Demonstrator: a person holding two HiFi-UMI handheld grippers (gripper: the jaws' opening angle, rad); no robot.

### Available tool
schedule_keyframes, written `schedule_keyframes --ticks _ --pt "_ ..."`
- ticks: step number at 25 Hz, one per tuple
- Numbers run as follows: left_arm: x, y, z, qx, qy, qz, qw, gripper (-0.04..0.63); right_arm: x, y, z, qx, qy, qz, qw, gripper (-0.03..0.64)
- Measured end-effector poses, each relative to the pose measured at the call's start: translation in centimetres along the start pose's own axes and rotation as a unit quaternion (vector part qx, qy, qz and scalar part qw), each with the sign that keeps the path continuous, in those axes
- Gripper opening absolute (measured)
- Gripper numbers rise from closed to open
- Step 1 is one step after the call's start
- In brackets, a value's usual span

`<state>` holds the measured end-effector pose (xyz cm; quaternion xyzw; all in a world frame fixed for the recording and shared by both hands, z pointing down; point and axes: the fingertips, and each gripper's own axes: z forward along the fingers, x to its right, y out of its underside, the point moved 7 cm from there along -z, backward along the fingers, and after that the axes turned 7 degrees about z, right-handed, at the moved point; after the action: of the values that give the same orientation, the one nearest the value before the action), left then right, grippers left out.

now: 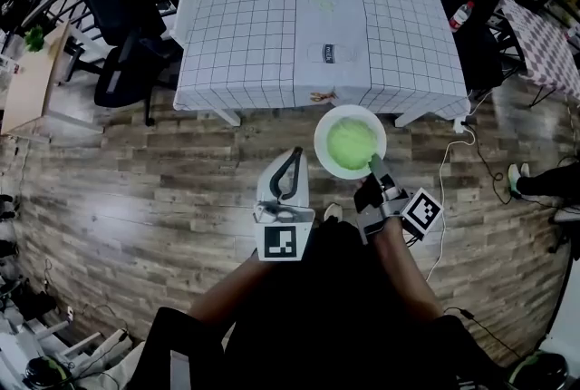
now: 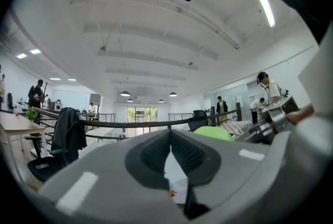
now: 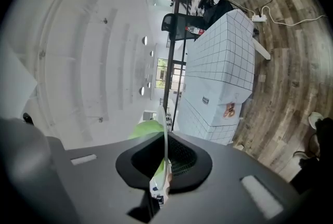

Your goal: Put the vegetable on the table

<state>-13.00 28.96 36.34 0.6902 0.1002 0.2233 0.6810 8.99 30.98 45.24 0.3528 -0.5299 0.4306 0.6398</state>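
Green vegetable (image 1: 351, 143) on white plate (image 1: 323, 154) | right hand-held gripper (image 1: 374, 167) pinches rim only | left hand-held gripper (image 1: 294, 158) closed, empty | risk: plate tilts, vegetable slides off before tabletop (image 1: 245, 25)

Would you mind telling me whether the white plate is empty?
Not empty: a green vegetable lies on the plate, covering its middle.

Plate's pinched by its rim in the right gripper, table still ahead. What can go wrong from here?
1. The right gripper grips the plate only at its rim, so it may tip or slip. The left gripper gives no support.
2. The green vegetable lies loose and could slide off onto the wood floor below.
3. A white cable trails on the floor by the table: a possible trip.
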Motion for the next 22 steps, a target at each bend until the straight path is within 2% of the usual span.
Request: schedule_keyframes --ticks 3,7,14,19,22 --pt "0.7 -0.1 0.5 -0.005 -0.012 0.012 0.9998 0.009 0.4 -1.0 0.6 -0.015 0.001 0.007 1.000 0.006" --pt "1.9 0.1 1.6 -0.022 -0.028 -0.014 0.9993 0.009 0.8 -3.0 0.6 -0.019 0.000 0.004 1.000 0.006" --pt "5.0 0.5 4.5 -0.014 -0.066 -0.049 0.9965 0.009 1.5 -6.5 0.9 -0.029 0.002 -0.006 1.000 0.006" --pt "7.0 0.6 6.6 -0.024 -0.065 -0.060 0.9958 0.009 1.3 -8.3 2.1 -0.020 -0.004 0.000 1.000 0.006" --pt "7.3 0.9 7.9 -0.025 -0.058 -0.052 0.9967 0.009 1.2 -8.7 3.3 -0.014 -0.006 0.006 1.000 0.006"
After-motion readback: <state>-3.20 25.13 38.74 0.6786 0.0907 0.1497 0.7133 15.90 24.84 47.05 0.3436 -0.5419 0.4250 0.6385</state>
